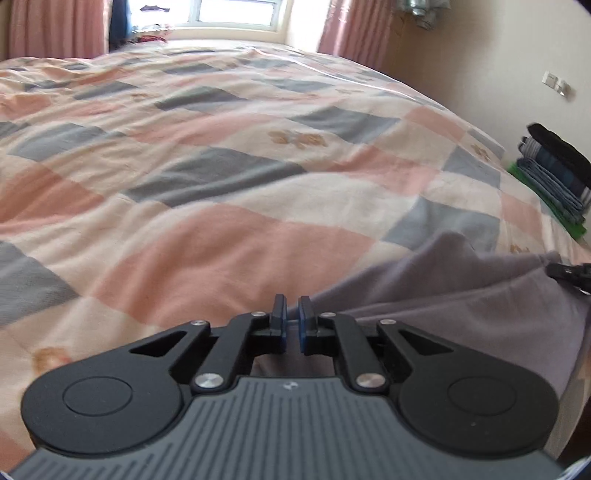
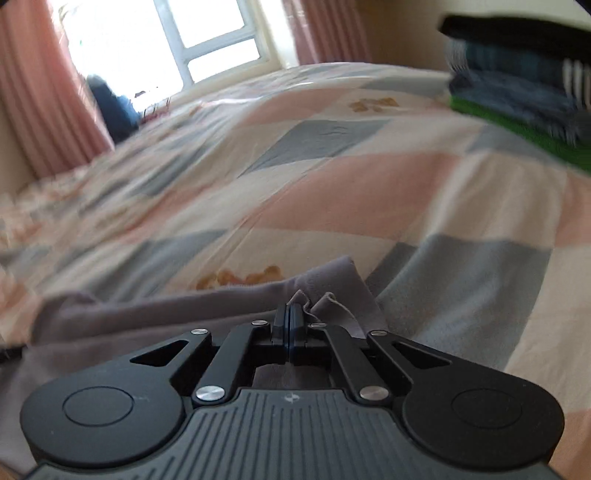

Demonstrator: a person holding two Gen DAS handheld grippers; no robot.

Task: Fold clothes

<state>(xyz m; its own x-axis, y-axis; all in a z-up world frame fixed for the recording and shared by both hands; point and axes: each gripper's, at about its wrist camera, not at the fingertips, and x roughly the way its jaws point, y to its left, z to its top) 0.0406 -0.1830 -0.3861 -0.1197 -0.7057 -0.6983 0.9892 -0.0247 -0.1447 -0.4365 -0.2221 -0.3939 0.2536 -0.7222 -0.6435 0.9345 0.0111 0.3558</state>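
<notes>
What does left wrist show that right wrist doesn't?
Left wrist only: the left claw with a slim gap between its pads, the other claw's tip at the garment's far end, and a wall switch.
Right wrist only: the right claw pinched on a corner of the grey garment, with a loose thread.
Both: grey garment, checked bedspread, folded stack, pink curtains, window.

Daylight is coming from the window (image 1: 236, 14), which is glaring white w/ no detail. Bedspread (image 1: 221, 166) is looking soft and evenly lit. Right wrist view is smearing w/ motion blur; fisheye is bending edges, corners are going dark.
</notes>
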